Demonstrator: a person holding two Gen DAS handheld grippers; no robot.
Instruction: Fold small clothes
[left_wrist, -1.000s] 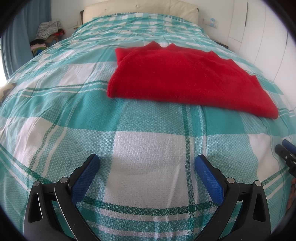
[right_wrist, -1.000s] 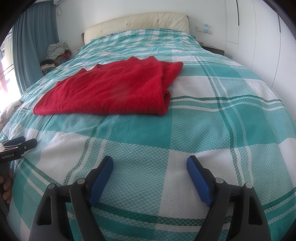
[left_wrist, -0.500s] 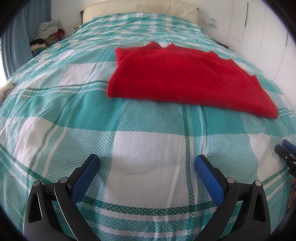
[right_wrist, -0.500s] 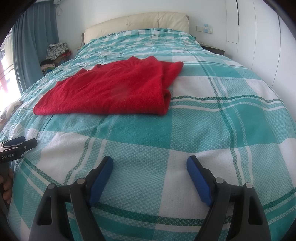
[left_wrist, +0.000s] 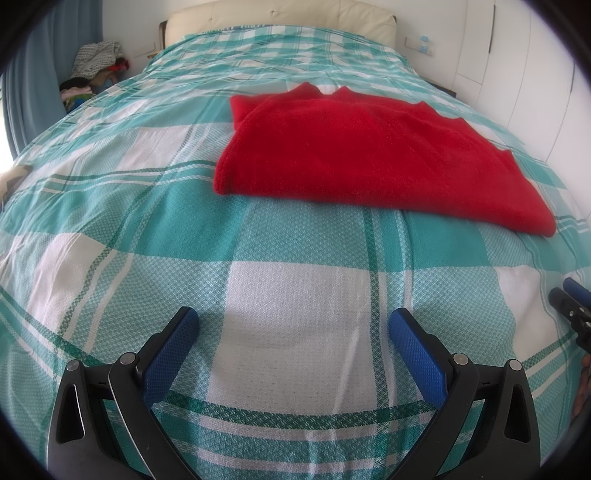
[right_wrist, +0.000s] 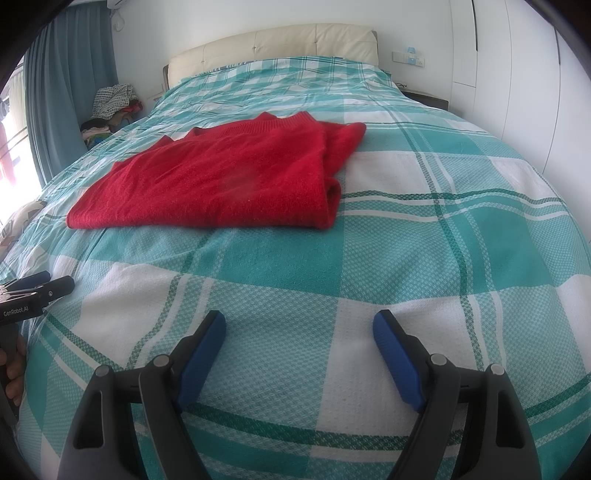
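Observation:
A red knit sweater (left_wrist: 369, 155) lies folded flat on the bed, ahead of both grippers; it also shows in the right wrist view (right_wrist: 229, 181), with its folded edge on the right. My left gripper (left_wrist: 293, 321) is open and empty, low over the bedspread, well short of the sweater. My right gripper (right_wrist: 299, 323) is open and empty, also short of it. The right gripper's tip shows at the right edge of the left wrist view (left_wrist: 570, 299). The left gripper shows at the left edge of the right wrist view (right_wrist: 33, 291).
The bed has a teal and white checked cover (left_wrist: 184, 229) and a cream headboard (right_wrist: 273, 46). A pile of clothes (right_wrist: 110, 110) sits by the blue curtain (right_wrist: 62, 96) at the far left. White wardrobe doors (right_wrist: 517, 66) stand on the right.

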